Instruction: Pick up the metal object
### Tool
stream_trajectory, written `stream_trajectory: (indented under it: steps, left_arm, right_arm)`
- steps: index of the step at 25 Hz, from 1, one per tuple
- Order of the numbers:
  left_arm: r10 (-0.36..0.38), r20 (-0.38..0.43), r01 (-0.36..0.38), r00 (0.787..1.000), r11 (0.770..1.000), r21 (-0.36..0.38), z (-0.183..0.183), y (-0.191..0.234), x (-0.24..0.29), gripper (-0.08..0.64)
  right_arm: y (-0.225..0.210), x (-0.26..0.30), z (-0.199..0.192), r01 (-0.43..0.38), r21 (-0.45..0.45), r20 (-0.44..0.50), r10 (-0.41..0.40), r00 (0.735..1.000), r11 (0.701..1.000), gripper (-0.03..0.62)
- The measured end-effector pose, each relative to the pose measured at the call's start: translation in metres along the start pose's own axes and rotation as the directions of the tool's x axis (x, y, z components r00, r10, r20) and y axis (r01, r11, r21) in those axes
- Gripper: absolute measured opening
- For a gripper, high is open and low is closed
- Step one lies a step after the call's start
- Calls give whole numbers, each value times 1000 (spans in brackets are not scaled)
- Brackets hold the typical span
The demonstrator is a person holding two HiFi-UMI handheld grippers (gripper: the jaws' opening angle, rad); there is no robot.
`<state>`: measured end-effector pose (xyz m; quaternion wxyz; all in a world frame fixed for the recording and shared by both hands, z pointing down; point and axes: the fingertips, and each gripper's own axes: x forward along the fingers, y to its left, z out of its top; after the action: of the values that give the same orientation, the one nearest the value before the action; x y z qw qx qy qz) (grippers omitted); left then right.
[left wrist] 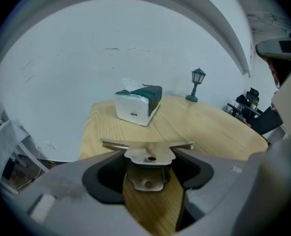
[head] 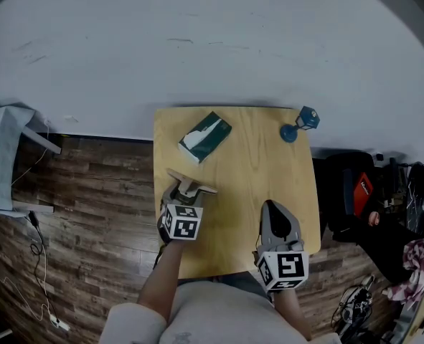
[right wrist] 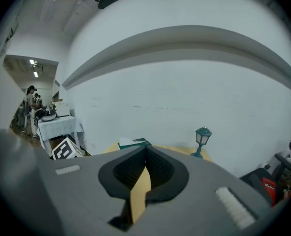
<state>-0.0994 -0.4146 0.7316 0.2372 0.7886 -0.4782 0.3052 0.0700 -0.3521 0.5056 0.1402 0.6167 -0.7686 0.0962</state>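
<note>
Left gripper point(head: 184, 196): jaws spread wide, astride the T-shaped, dull brass-coloured metal bracket point(left wrist: 149, 155). The bracket's body sits in the gap between the dark pads and its flat cross-arm spans the jaw tips. Narrow gaps show on both sides of the body, so no clamping contact is seen.

The bracket is on the left half of the light wooden table point(head: 269, 163), on the near side of the green-and-white tissue box point(head: 205, 137).

Right gripper point(right wrist: 144, 154): jaw tips together, only a thin slit of tabletop showing behind them, nothing held. It hangs over the table's near right part.

Count:
- metal bracket: 1
- tissue box: 1
- small teal lantern-shaped lamp figure point(head: 300, 123), far right corner: 1
- grippers: 2
</note>
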Motion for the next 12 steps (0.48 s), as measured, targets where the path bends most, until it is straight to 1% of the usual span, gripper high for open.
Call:
stream_trajectory:
  steps: [5, 10, 12]
  left_arm:
    - [-10, 34, 11, 999, 999, -35, 2, -5, -14, 298]
    - [-17, 99, 22, 995, 998, -58, 14, -8, -39, 298]
    - [-9, 135, 18, 991, 998, -68, 21, -7, -52, 297]
  right_arm:
    - [6, -2, 3, -32, -5, 14, 32, 999, 999, 2]
    - [18, -2, 9, -84, -16, 34, 84, 996, 996, 2]
    - [24, -2, 12, -111, -22, 44, 111, 993, 994, 2]
